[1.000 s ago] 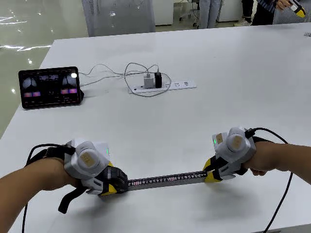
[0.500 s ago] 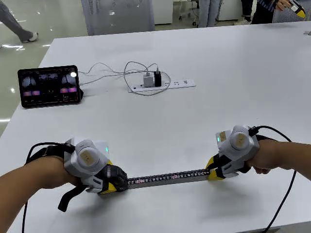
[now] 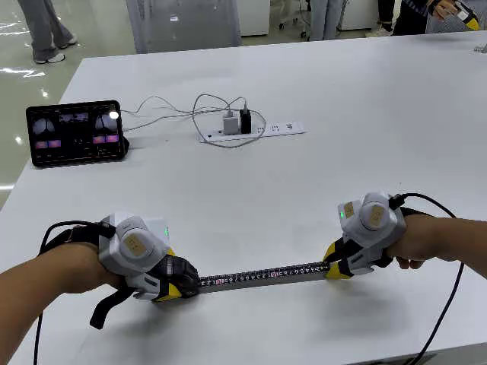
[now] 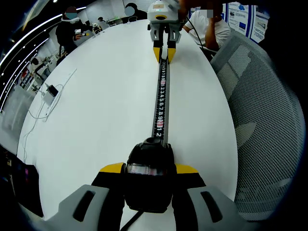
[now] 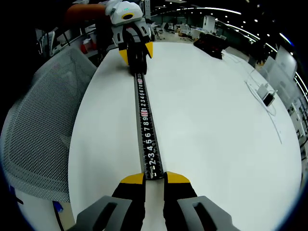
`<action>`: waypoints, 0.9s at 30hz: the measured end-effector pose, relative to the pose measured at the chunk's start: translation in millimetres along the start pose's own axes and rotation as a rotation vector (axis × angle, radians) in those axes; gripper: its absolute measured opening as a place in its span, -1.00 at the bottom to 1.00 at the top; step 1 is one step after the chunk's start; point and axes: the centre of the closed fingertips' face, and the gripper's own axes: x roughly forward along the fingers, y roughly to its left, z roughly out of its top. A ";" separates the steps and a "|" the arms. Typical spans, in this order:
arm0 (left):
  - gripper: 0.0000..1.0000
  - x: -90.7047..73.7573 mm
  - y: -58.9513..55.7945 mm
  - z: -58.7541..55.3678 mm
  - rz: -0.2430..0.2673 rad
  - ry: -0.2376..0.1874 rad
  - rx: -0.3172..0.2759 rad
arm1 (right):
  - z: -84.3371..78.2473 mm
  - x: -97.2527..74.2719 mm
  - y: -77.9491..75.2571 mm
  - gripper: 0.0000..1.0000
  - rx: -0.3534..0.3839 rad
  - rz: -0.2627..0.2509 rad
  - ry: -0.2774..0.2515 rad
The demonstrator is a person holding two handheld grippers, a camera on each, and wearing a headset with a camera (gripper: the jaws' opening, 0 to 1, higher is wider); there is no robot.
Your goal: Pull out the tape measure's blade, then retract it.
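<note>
Head view shows the left tool (image 3: 179, 283) at the near left of the white worktop (image 3: 342, 114), its jaws closed around the black tape measure case (image 3: 176, 274); the right tool (image 3: 332, 268) sits at the near right, well apart from it, with its jaws pinched narrow on the free end of the blade (image 3: 262, 275); the blade runs straight between the two tools, drawn out of the case, printed side up, low over the worktop, and whether it touches the surface I cannot tell; in the left gripper view the case sits between the yellow tips at the bottom, and the blade leads away from its mouth to the other tool, which faces back from the far end; in the right gripper view the blade's end lies between the two yellow tips, which stand close together on it, and the lowest printed numbers sit just beyond them; a hand holds each tool, with a black cable trailing from each wrist; farther back on the worktop a tablet (image 3: 76, 133) with a lit screen stands at the left; near it, toward the middle, lies a white power strip (image 3: 266, 131) with plugged-in chargers and loose looping cables (image 3: 171, 110); a grey mesh chair (image 4: 260, 120) stands beside the worktop's near edge.
</note>
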 end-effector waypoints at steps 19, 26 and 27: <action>-0.34 -2.1 -0.5 3.2 -0.039 0.001 0.004 | -0.6 1.0 0.5 -0.76 -0.049 0.015 0.072; -0.34 -6.3 1.3 1.1 -0.035 -0.008 -0.014 | -3.4 -1.6 0.6 -0.68 -0.078 -0.008 0.090; -0.33 -7.2 1.9 -0.6 -0.037 -0.003 -0.020 | -3.9 -2.1 0.9 -0.63 -0.077 -0.009 0.092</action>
